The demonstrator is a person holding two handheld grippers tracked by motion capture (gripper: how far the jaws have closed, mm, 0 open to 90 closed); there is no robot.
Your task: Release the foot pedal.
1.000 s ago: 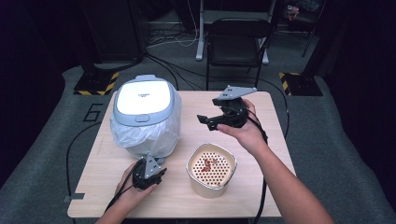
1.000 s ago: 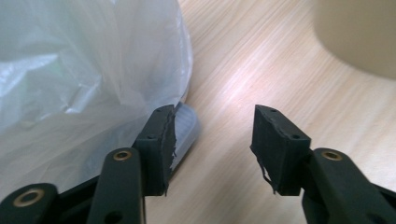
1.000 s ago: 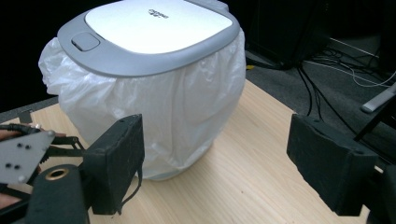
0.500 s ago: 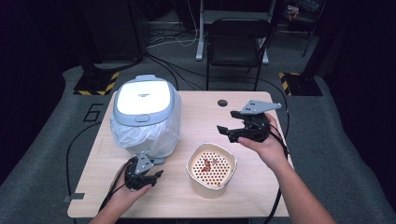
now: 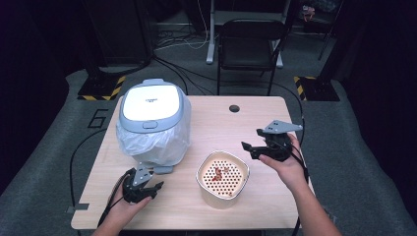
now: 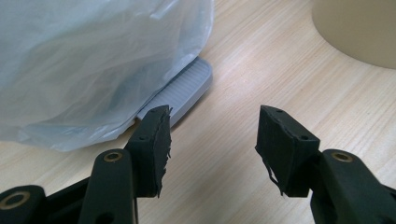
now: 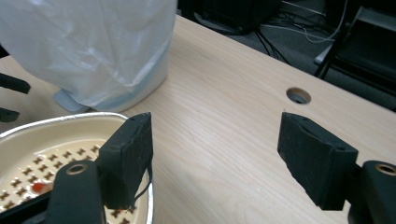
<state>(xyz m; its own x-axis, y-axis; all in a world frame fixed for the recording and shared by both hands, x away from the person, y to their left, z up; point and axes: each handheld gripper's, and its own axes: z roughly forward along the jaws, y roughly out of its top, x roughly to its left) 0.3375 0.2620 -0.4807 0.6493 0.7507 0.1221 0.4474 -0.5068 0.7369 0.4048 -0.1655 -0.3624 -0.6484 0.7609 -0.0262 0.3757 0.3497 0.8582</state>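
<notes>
Your left hand-held gripper low over tabletop, jaws apart, nothing between, just beside grey pedal of bagged bin; its jaws have just been opening. Your right hand-held gripper jaws apart, holding nothing, have just been closing a bit, just beside rim of cream strainer bowl. Bowl near front edge, right of bin.

The table is evenly lit from above while the surroundings are left dark. Glare is seen on the bin lid. Nearest the fingers, focus is softened.
</notes>
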